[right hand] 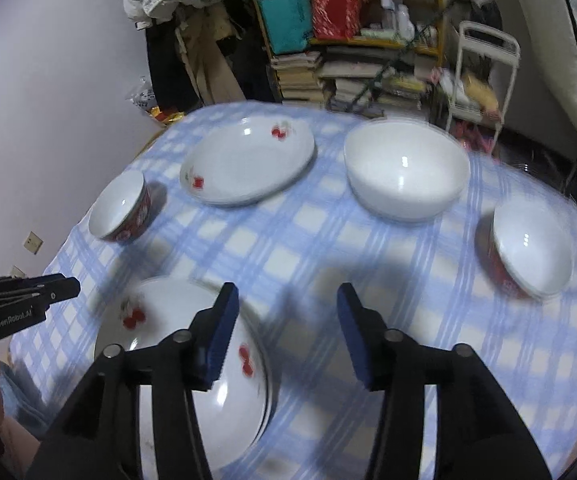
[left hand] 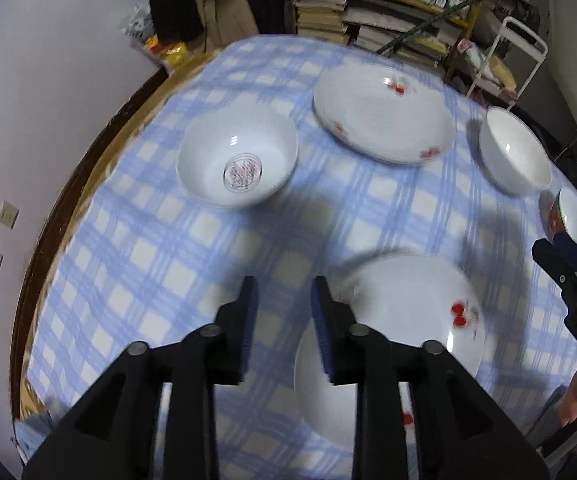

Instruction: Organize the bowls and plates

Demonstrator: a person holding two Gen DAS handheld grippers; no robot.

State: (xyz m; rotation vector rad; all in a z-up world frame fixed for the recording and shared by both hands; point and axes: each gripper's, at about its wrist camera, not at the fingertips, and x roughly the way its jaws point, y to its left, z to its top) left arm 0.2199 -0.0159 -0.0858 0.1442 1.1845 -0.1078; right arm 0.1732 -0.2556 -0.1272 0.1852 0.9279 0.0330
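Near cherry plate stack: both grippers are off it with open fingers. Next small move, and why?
Probably send the left gripper toward the far white cherry-print plate to bring it onto the near stack of white cherry-print plates. Both it and the right gripper are open with nothing between the fingers, and that plate lies alone on the blue checked tablecloth, matching the stack.

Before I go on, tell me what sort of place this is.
Probably a lived-in home room: a round table under a blue-checked cloth, wooden shelves piled with books, and coats hanging by the wall.
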